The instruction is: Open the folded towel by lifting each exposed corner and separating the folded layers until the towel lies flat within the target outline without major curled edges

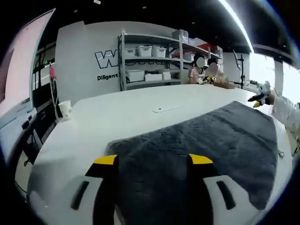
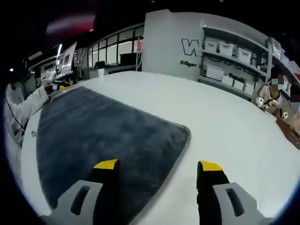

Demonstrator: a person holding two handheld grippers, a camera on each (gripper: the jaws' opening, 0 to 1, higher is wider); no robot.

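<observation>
Overhead: long light strip (image 1: 239,21) on a dark ceiling.
Surface: one wide white table (image 1: 136,112), with a small flat white item (image 1: 165,109) too blurred to name.
Room: white wall with dark lettering (image 1: 110,61); one metal shelf rack (image 1: 152,58) holding about six white bins.
Towel: one dark grey towel (image 1: 197,140) spread flat on the table, rounded corner (image 2: 180,133) lying smooth.
Left gripper (image 1: 153,160): jaws parted over the towel's near edge, gripping nothing.
Right gripper (image 2: 158,165): jaws apart, empty, straddling the towel's edge.
People: two seated near the rack.
</observation>
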